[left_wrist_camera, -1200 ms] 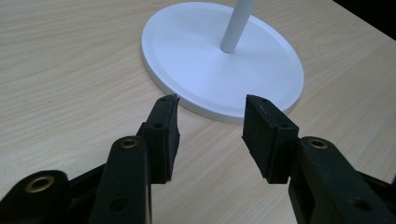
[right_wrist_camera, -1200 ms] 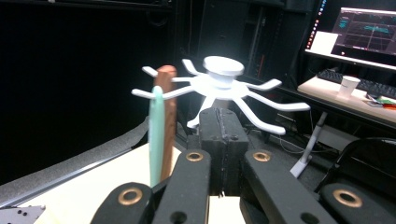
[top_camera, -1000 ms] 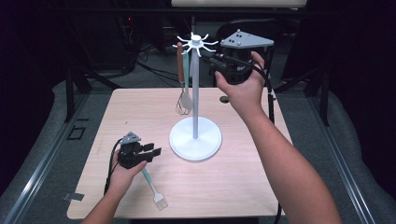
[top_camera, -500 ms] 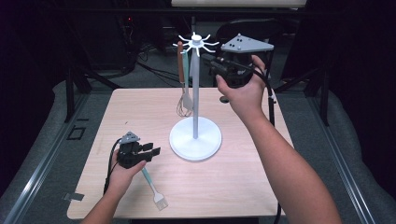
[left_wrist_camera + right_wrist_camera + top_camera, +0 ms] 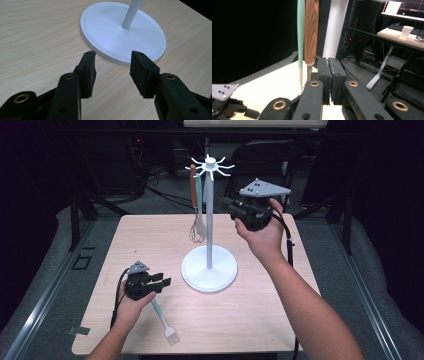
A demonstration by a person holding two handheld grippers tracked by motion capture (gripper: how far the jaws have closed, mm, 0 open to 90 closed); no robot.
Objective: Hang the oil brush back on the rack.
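Brush on the table, two utensils hanging on the stand

The left gripper (image 5: 161, 283), jaws apart and empty, rests above the brush (image 5: 165, 321) near the table's (image 5: 250, 320) front edge; the right gripper (image 5: 231, 208), jaws together, could bump the stand (image 5: 209, 240) and swing the whisk (image 5: 196, 215).

My surface (image 5: 260, 320) is pale wood-grain, rectangular with rounded corners. The white round stand base (image 5: 209, 275) sits on it near the middle. A mint-handled brush (image 5: 166, 324) lies flat near the front edge, left of the base.
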